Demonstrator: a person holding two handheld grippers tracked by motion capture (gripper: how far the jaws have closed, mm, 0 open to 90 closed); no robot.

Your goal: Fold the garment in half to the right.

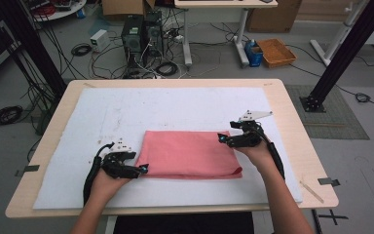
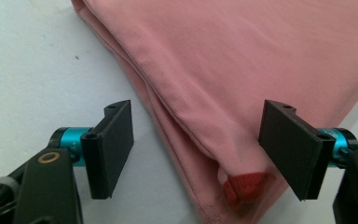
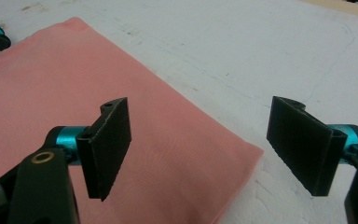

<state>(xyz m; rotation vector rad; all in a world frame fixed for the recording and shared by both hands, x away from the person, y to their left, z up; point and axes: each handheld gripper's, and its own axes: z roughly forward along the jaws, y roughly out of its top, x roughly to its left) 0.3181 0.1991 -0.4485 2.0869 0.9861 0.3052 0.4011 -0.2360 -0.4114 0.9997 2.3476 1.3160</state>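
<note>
Left gripper (image 2: pixel 198 149) spread, straddling the cloth's (image 1: pixel 191 153) near-left corner; its view shows stacked folds and a red tag (image 2: pixel 247 185). Right gripper (image 3: pixel 198 147) spread over the far-right corner.

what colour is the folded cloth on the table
The folded cloth is plain salmon pink, with no pattern. It shows best in the left gripper view.

Black left claw (image 1: pixel 142 169), black right claw (image 1: pixel 222 139), flat jaws, teal hubs, brass screws, black cables

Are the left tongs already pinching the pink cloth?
No, the left tongs stand wide open around the pink cloth's corner.
</note>
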